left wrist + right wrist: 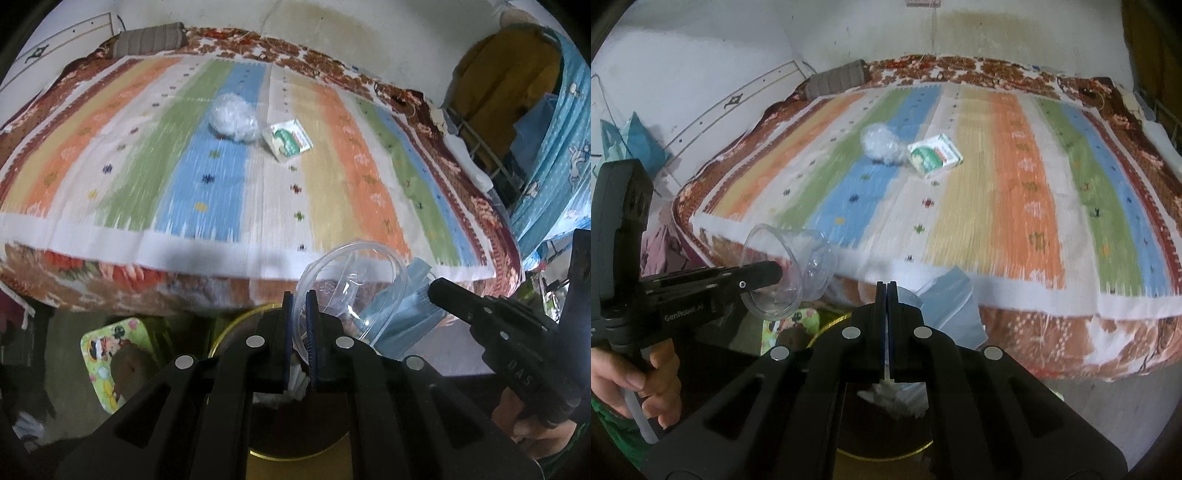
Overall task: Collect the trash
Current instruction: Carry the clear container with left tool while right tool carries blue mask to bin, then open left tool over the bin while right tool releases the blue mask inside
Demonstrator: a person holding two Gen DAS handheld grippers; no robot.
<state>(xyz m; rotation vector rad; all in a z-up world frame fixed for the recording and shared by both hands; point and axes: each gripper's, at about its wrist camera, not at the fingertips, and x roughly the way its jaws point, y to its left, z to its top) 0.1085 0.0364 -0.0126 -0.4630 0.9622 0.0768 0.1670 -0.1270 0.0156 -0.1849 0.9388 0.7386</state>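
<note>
My left gripper (300, 295) is shut on the rim of a clear plastic cup (347, 291), held over a dark bin with a gold rim (229, 332). The cup also shows in the right wrist view (786, 273), with the left gripper (775, 275) on it. My right gripper (886, 286) is shut on a blue face mask (945, 302), which also shows in the left wrist view (402, 314) next to the right gripper (434, 290). A crumpled clear plastic wad (232, 118) (881, 142) and a small green-and-white box (288, 140) (934, 155) lie on the striped bedspread (332, 192).
The bin (827, 332) stands on the floor by the bed's front edge, with white paper trash inside (897, 398). A green cartoon stool (110, 354) is left of it. A blue curtained rack (554, 147) stands right of the bed. A pillow (151, 37) lies at the far end.
</note>
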